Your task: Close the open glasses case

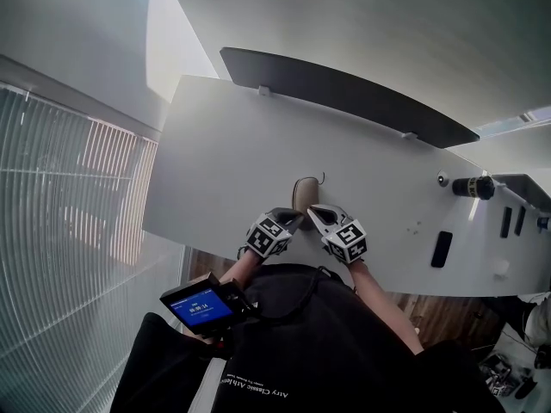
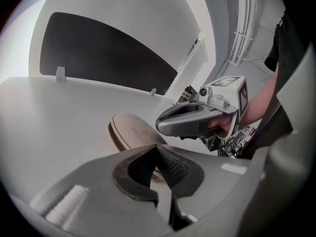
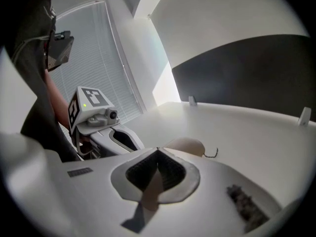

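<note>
— Where is the glasses case?

— On the white table, near my edge and well short of the dark panel along the far side. It lies flat, its long side pointing away from me. A thin black cord curls on the table just beside its far end.

— And your grippers?

— Both noses come in on its near end, one from each side. My left gripper has its jaws together, tips meeting. The case sits just past those tips and a little to the left, and its near end is hidden under the jaws.

— The right one?

— My right gripper also has its jaws drawn together at the tips. The rounded end of the case shows just beyond them, slightly to the right. A tan strip shows in the slot behind the tips, but I cannot tell whether it is pinched there or only seen through the gap. From the left gripper's side, the right gripper's nose hangs over the right part of the case.

— Is the case open?

— Its upper half lies low over the lower half, with a dark line between them. I cannot tell whether it is fully shut. I also cannot tell whether either nose is touching it.
</note>
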`<state>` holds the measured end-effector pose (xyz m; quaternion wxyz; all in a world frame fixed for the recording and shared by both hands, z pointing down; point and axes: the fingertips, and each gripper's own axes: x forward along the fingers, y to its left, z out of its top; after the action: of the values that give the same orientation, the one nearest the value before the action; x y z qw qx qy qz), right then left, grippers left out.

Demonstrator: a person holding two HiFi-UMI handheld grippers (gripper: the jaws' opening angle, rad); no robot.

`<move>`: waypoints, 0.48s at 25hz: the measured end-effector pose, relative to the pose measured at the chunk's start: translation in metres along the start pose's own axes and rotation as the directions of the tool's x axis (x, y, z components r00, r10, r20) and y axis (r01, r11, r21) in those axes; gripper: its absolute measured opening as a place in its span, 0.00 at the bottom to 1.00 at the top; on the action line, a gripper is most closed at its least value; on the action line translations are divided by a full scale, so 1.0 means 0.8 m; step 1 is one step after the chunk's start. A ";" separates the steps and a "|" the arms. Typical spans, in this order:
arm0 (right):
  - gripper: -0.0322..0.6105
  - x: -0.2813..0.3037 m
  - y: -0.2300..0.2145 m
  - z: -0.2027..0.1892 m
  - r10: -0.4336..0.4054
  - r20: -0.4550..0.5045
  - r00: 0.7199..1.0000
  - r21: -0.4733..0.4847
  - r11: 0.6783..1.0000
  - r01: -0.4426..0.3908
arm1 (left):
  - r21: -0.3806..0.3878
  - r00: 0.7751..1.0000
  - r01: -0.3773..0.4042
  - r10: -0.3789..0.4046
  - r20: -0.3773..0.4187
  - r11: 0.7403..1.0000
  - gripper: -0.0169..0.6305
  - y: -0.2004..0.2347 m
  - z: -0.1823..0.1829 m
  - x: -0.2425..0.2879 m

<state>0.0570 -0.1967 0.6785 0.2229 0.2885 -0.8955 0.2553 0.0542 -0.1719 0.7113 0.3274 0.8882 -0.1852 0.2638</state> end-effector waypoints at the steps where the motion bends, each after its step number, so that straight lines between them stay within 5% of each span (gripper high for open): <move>1: 0.06 -0.009 0.001 0.007 -0.001 0.027 1.000 -0.005 1.000 0.002 | 0.017 1.000 0.005 -0.005 0.010 1.000 0.04 -0.004 0.004 -0.002; 7: 0.06 -0.059 0.001 0.044 -0.059 0.172 0.983 -0.053 0.996 0.069 | 0.122 0.990 0.015 -0.032 0.138 0.992 0.04 -0.022 0.049 -0.023; 12: 0.06 -0.100 0.003 0.075 -0.114 0.258 0.959 -0.082 0.987 0.140 | 0.254 0.961 -0.073 0.000 0.277 0.964 0.04 -0.034 0.103 -0.054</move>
<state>0.0994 -0.1981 0.5875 0.1369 0.3641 -0.9078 0.1567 0.0627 -0.2016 0.6192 0.1735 0.9480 -0.2087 0.1663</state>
